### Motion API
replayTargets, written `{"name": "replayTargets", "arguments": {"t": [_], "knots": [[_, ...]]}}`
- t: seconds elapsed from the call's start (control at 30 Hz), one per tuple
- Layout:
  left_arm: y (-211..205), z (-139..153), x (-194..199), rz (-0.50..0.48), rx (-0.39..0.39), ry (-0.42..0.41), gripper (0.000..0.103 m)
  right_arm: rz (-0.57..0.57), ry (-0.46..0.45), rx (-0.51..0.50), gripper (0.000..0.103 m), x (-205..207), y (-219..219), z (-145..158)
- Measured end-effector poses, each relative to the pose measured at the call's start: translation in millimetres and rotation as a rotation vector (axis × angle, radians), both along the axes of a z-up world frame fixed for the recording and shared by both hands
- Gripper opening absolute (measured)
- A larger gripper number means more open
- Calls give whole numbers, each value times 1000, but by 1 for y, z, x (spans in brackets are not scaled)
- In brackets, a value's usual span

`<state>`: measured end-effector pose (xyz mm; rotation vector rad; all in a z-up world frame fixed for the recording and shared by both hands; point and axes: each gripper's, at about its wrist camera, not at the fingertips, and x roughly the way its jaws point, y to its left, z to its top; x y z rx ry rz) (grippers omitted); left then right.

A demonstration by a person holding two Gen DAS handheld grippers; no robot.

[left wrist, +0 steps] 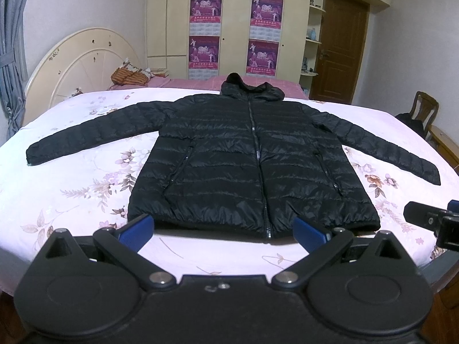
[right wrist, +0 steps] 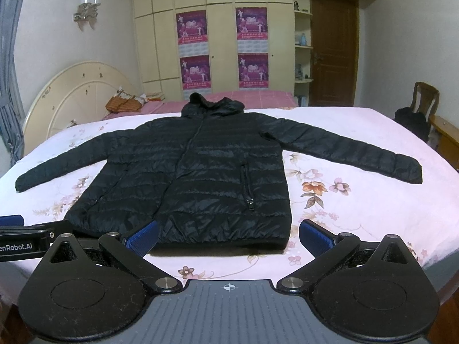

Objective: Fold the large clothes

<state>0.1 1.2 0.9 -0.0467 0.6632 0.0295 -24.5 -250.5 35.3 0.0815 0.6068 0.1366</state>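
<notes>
A black hooded puffer jacket (left wrist: 243, 160) (right wrist: 198, 177) lies flat and zipped on the floral bedsheet, both sleeves spread out sideways and the hood pointing to the far side. My left gripper (left wrist: 225, 230) hovers open just short of the jacket's hem, its blue pads spread wide with nothing between them. My right gripper (right wrist: 229, 236) is also open, near the hem's right corner. The right gripper (left wrist: 430, 219) shows at the right edge of the left wrist view. The left gripper (right wrist: 25, 230) shows at the left edge of the right wrist view.
The bed (left wrist: 71, 200) fills the foreground, with a cream headboard (left wrist: 86, 63) at the left. A striped bag (left wrist: 129, 76) sits on a pink cover beyond. Wardrobe doors with posters (right wrist: 223, 43), a brown door (right wrist: 332, 51) and a wooden chair (right wrist: 424, 97) stand behind.
</notes>
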Motion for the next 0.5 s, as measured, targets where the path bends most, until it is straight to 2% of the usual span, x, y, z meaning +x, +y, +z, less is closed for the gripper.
{"name": "replayTargets", "arguments": {"t": [0.5], "knots": [[-1,-1,0,0,1,2,103,5,3,-3,103,3,2,0]]}}
